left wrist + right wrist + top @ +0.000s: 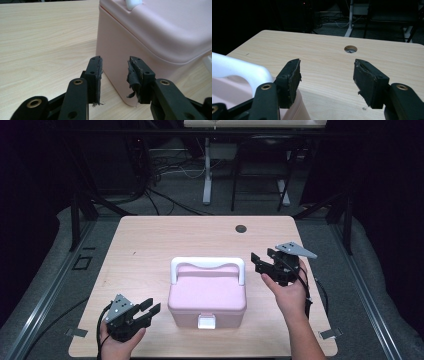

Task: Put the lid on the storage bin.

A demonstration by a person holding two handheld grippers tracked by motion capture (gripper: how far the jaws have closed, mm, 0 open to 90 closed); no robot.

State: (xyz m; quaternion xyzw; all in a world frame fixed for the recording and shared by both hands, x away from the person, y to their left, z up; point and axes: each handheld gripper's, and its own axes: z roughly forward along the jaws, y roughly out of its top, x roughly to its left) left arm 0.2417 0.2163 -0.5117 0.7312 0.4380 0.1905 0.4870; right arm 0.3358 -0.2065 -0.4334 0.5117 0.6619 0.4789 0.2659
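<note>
A: Dark room behind, cables trailing over grey floor; pale wooden table [150, 240] taking up the middle of the high view.

B: Lots of bare wood lying open toward the far edge, around the round cable hole [241, 228]. Near edge crowded: both forearms coming in there.

A: Pink box [207, 297] sitting near the front edge, about midway between the sides, lid shut, white handle [207, 263] standing upright across the far side, white latch [206, 322] facing the person.

B: Left gripper [152, 309] hovering low at the near left corner, hand wrapped under it, jaws pointing right toward the box.

A: Standing apart and gripping nothing. In the left gripper view, pads [98, 72] framing the box's near left corner [117, 62], close but not touching, as far as can be told.

B: Right gripper [257, 261] being held higher, just beside the box's far right corner, wrist bent, jaws aiming left toward the handle's end.

A: Also spread wide, nothing between. In the right gripper view, handle [234, 68] curving just left of the left pad [293, 80]; open tabletop and the hole [350, 49] showing through the gap.

B: Contact there: cannot tell.
</note>
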